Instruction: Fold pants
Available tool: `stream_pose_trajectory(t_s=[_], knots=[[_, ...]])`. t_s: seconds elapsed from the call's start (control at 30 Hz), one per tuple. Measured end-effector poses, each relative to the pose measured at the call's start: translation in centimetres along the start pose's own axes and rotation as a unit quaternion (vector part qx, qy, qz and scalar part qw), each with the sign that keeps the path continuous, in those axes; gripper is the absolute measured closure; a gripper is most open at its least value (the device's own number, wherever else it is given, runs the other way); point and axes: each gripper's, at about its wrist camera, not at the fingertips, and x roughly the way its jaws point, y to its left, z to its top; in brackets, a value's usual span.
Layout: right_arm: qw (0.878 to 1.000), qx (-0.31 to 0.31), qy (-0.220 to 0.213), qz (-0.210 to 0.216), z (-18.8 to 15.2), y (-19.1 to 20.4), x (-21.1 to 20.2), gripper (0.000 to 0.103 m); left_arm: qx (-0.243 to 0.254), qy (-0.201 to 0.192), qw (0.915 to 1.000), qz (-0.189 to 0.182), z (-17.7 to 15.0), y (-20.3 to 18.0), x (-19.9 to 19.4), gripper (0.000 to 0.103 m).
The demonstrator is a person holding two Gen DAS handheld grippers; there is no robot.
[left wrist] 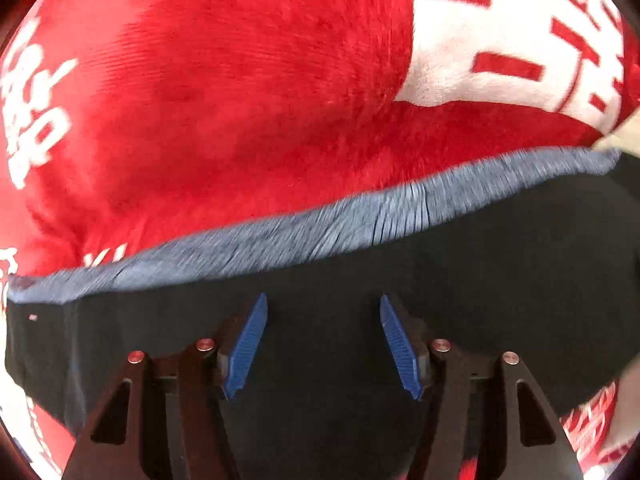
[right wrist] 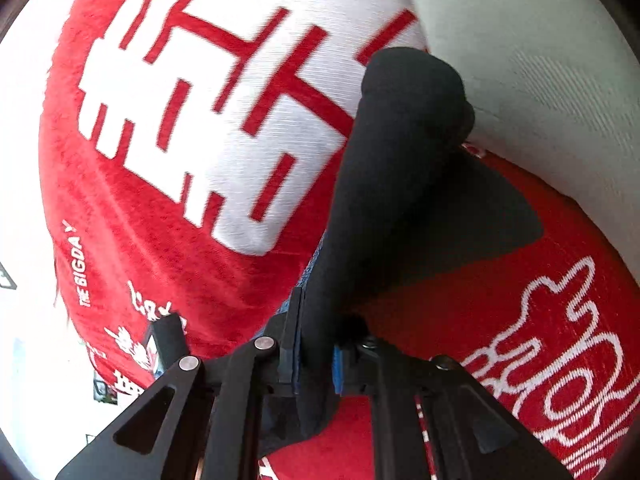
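Note:
The black pants lie on a red blanket, their grey ribbed waistband running across the left wrist view. My left gripper is open, its blue pads spread just above the black cloth, holding nothing. In the right wrist view my right gripper is shut on a bunched fold of the black pants, which stretches away from the jaws above the blanket. A strip of the grey waistband shows beside the left finger.
A red plush blanket with white characters and lettering covers the surface, and it also shows in the right wrist view. A white textured surface lies at the upper right. A bright white floor lies left of the blanket's edge.

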Motion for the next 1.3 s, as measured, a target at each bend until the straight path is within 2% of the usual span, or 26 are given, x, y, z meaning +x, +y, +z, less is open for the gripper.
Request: stream_pose_trajectory(t_s=[0.1,0.2,0.37,0.47,0.6,0.63,0.73,0.77,0.8,0.87,0.93,0.97,1.0,1.03,1.07,1.1,1.13,1.2,1.27,1.3], knots=[[0.999,-0.041,0.008,-0.005,-0.4,2.6,-0.5,0.091,0.010,0.011,0.9997,-0.019,-2.6,0.4,-1.4,0.042],[0.996,-0.081,0.018,-0.013,-0.9,5.2,-0.4,0.091,0.026,0.026,0.9991,-0.019,-4.8,-0.1,-0.7,0.041],[0.984,-0.171,0.041,-0.037,-3.1,10.6,0.8,0.091,0.032,0.023,0.9984,-0.041,-5.8,0.6,-0.9,0.041],[0.972,-0.223,0.054,-0.044,-4.9,14.3,2.1,0.091,-0.012,0.026,0.9973,-0.068,-6.4,4.6,-2.6,0.041],[0.950,-0.297,0.075,-0.056,-8.6,18.8,4.4,0.091,-0.067,0.006,0.9967,-0.046,-8.0,12.5,-5.8,0.041],[0.943,-0.318,0.082,-0.062,-9.9,19.9,5.3,0.091,-0.080,0.002,0.9962,-0.034,-8.6,14.8,-6.5,0.041],[0.909,-0.391,0.102,-0.099,-14.7,22.8,8.9,0.091,-0.107,0.004,0.9943,-0.003,-10.1,20.8,-7.3,0.041],[0.894,-0.418,0.111,-0.117,-16.9,23.5,10.6,0.091,-0.117,0.009,0.9931,0.007,-10.7,23.1,-7.2,0.041],[0.878,-0.443,0.117,-0.137,-18.8,23.8,11.9,0.091,-0.126,0.015,0.9917,0.016,-11.3,24.8,-7.0,0.034],[0.841,-0.493,0.133,-0.175,-23.2,24.3,15.5,0.090,-0.147,0.020,0.9882,0.038,-12.2,28.2,-6.6,0.026],[0.800,-0.540,0.149,-0.216,-27.3,24.0,18.6,0.087,-0.157,0.018,0.9862,0.049,-13.7,31.3,-6.5,0.026],[0.783,-0.557,0.149,-0.233,-28.8,23.7,19.4,0.083,-0.160,0.020,0.9856,0.052,-13.5,32.6,-6.2,0.026],[0.768,-0.572,0.143,-0.250,-30.1,23.6,20.1,0.082,-0.165,0.021,0.9848,0.051,-13.7,33.2,-6.1,0.026],[0.747,-0.593,0.132,-0.272,-31.5,23.4,20.6,0.079,-0.173,0.022,0.9836,0.044,-14.7,34.6,-6.1,0.026],[0.736,-0.604,0.124,-0.281,-32.2,23.2,20.6,0.074,-0.178,0.024,0.9830,0.039,-14.6,35.2,-5.5,0.026],[0.728,-0.614,0.117,-0.282,-33.0,23.3,20.3,0.071,-0.180,0.025,0.9828,0.033,-14.6,35.6,-5.3,0.026],[0.728,-0.617,0.117,-0.276,-33.3,23.4,19.9,0.064,-0.180,0.025,0.9831,0.026,-14.3,35.4,-4.7,0.026],[0.727,-0.625,0.126,-0.255,-33.7,23.6,18.5,0.057,-0.176,0.024,0.9841,0.013,-13.8,35.0,-4.8,0.026],[0.723,-0.634,0.138,-0.237,-34.0,23.7,16.6,0.056,-0.169,0.020,0.9853,-0.018,-13.2,34.3,-5.6,0.026],[0.728,-0.629,0.142,-0.234,-33.8,23.6,15.9,0.056,-0.162,0.017,0.9860,-0.032,-12.8,33.9,-5.7,0.026]])
